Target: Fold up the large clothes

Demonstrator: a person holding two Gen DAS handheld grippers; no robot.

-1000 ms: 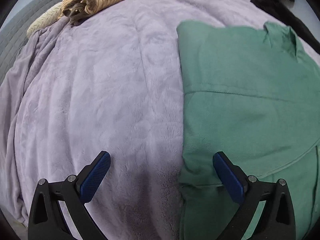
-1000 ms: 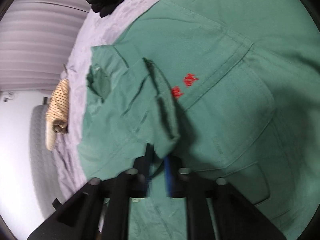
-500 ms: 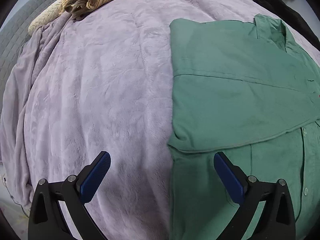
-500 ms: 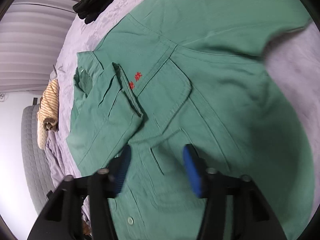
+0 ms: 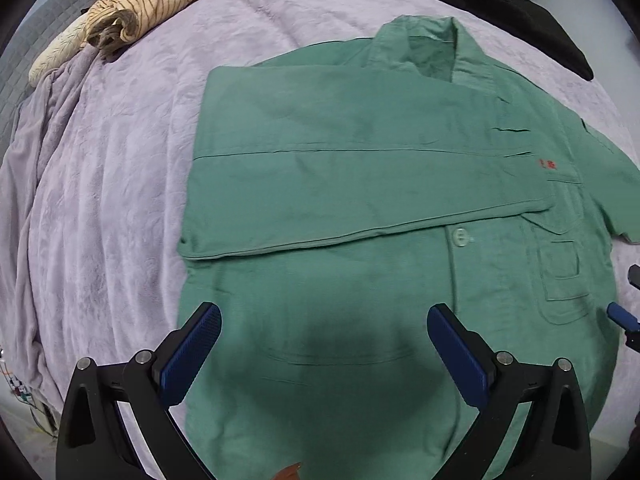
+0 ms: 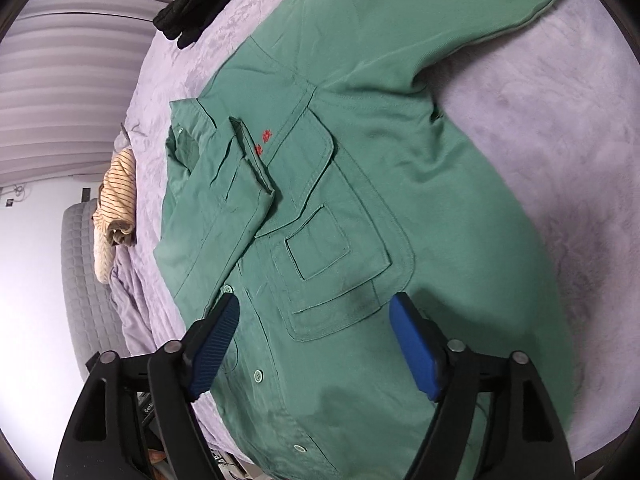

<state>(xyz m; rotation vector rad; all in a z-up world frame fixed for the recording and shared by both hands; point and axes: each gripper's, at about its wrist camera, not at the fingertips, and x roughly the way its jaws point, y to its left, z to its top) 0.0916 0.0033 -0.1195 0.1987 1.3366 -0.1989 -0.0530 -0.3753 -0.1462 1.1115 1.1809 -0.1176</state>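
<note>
A green button shirt (image 5: 360, 184) lies front up on a lilac blanket (image 5: 104, 168). Its left sleeve is folded across the chest, cuff near the red embroidery (image 5: 546, 165). In the right wrist view the shirt (image 6: 360, 208) shows the folded sleeve (image 6: 224, 204), the chest pocket (image 6: 320, 240) and the other sleeve spread out to the upper right (image 6: 460, 12). My left gripper (image 5: 324, 344) is open and empty above the shirt's lower front. My right gripper (image 6: 316, 336) is open and empty above the pocket area.
A striped beige garment (image 5: 136, 8) lies at the blanket's far left, also in the right wrist view (image 6: 116, 196). A black garment (image 5: 508, 16) lies at the far right (image 6: 192, 0). A grey quilted headboard (image 6: 84, 280) borders the bed.
My right gripper has let go of the sleeve cuff, opened and pulled back. My left gripper has moved right, over the shirt.
</note>
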